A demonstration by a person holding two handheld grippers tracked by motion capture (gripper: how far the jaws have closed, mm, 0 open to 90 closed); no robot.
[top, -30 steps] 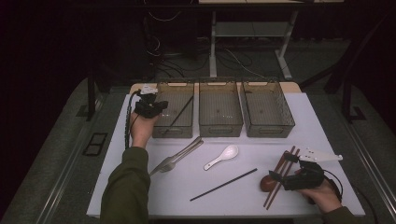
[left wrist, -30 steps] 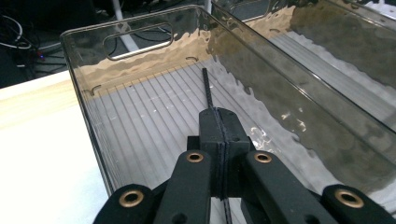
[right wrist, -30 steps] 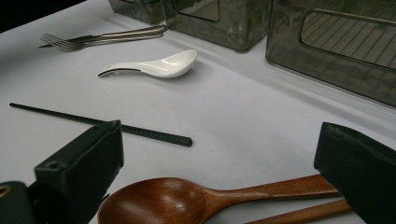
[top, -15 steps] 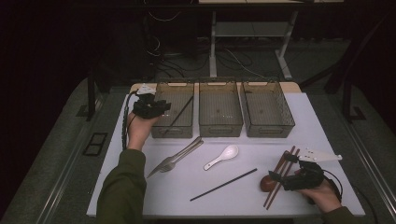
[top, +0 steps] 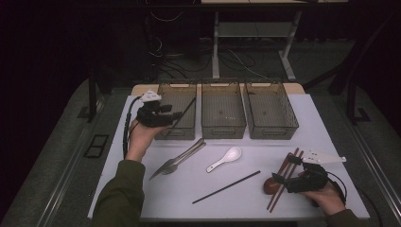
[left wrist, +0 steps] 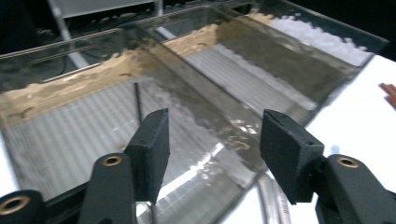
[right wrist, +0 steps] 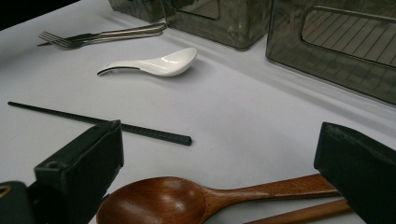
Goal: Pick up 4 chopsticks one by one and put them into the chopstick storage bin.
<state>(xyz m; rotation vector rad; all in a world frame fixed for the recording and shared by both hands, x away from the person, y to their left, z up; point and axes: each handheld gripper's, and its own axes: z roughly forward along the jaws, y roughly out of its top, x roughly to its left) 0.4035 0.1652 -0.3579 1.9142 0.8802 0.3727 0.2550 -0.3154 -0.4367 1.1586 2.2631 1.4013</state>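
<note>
My left gripper (top: 176,115) hovers over the near left corner of the left bin (top: 166,134). Its jaws have just been opening and stand open (left wrist: 212,140) with nothing between them. A black chopstick (top: 190,106) leans inside that bin, and it shows as a thin dark rod (left wrist: 138,101) on the bin floor beyond the jaws. At the table's right front, my right gripper (top: 285,178) is open, its jaws (right wrist: 224,144) wide on either side of a wooden spoon (right wrist: 159,201) without pressing it. A wooden chopstick (right wrist: 303,213) lies beside the spoon.
The middle bin (top: 222,129) and right bin (top: 272,133) stand in a row at the back. A metal fork and knife (top: 178,159), a white ceramic spoon (top: 225,158) and a second black chopstick (top: 227,187) lie on the white table (top: 331,137).
The left hand has drawn back toward the near edge of the left bin and its jaws have spread apart. The chopstick stays leaning in the bin. The right hand has not moved.
</note>
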